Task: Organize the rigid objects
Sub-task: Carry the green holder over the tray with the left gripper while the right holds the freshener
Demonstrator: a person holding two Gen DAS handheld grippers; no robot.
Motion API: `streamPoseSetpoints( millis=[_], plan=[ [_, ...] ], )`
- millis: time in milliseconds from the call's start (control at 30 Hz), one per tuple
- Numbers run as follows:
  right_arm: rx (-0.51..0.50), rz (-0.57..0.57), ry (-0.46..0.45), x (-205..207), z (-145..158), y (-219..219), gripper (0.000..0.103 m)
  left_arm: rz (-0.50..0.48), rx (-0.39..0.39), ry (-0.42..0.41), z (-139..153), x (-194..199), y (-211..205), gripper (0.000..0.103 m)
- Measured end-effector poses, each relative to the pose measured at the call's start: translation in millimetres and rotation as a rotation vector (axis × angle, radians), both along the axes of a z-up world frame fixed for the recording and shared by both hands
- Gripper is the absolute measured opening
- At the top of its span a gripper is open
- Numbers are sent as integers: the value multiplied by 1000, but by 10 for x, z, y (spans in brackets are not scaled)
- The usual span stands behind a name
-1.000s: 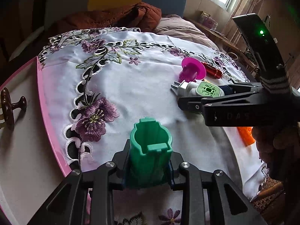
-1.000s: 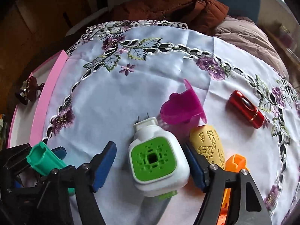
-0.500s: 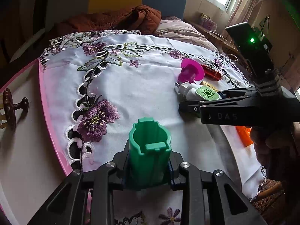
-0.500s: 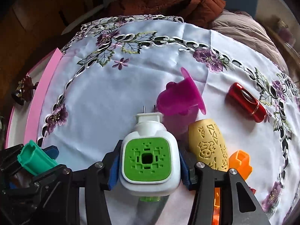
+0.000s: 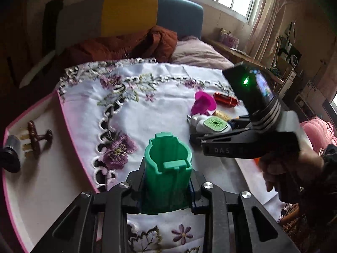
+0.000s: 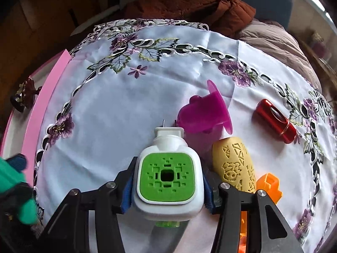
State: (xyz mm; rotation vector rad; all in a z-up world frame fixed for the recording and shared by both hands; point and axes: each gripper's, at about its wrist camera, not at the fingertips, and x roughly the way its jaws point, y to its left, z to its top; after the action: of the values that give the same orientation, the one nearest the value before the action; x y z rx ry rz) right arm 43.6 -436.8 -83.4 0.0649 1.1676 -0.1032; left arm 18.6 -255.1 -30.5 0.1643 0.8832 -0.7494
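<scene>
The left gripper (image 5: 168, 186) clamps a green plastic holder (image 5: 168, 168); the right gripper (image 6: 168, 186) clamps a white plug-in device (image 6: 168, 181) just left of a yellow patterned cylinder (image 6: 233, 164).

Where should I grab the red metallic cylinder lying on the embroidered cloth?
Grip the red metallic cylinder across its round middle, coming from above with the fingers either side of its long axis. It lies flat and apart from the magenta flanged plastic piece, so both long sides look clear.
</scene>
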Motion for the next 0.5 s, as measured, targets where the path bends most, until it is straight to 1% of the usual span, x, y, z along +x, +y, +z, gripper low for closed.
streamPoseSetpoints(
  millis=[167,333,500],
  plan=[
    [-8,6,-10,-3,2,1,53,24,-11,-30,139,-26,140,30],
    [-11,15,-13,-14,5,11,53,63,-20,-22,186,-6,340,30],
    [-28,23,-19,-21,4,28,53,132,-41,-1,213,81,668,30]
  ],
)
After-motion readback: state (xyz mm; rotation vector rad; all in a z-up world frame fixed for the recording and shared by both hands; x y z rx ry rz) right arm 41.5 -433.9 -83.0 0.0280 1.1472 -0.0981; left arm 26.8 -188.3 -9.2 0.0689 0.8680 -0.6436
